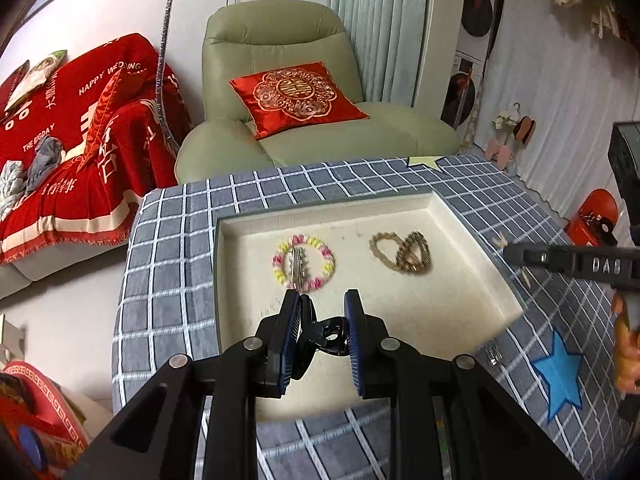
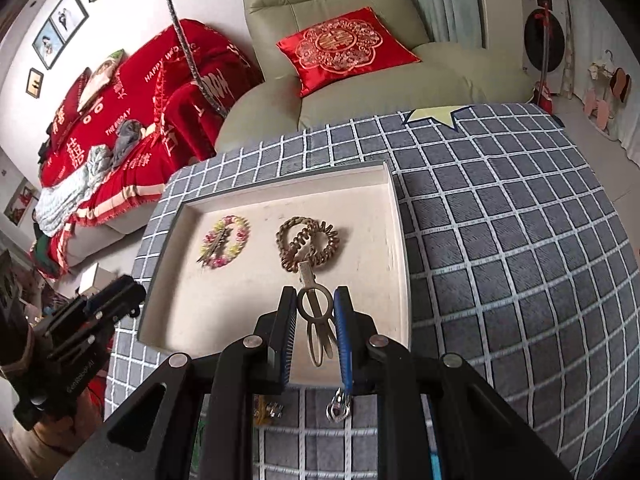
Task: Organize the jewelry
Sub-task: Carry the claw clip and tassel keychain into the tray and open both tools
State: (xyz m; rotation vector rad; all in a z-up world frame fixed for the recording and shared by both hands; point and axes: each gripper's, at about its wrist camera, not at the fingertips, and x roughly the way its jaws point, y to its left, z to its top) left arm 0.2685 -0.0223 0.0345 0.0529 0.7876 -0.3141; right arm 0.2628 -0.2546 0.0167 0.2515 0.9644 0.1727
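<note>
A black hair clip (image 1: 320, 330) is pinched in the left claw (image 1: 323, 322), low in frame; a brass clip (image 2: 316, 322) is clamped in the right claw (image 2: 315, 312). Further up the tray (image 2: 394, 216), bracelets (image 2: 306, 244) could easily get snagged if it's dropped carelessly.

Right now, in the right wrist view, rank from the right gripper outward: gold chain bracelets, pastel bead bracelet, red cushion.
1. Gold chain bracelets: in the tray, just ahead of the right gripper.
2. Pastel bead bracelet: in the tray, ahead-left.
3. Red cushion: on the armchair, beyond the table.
</note>
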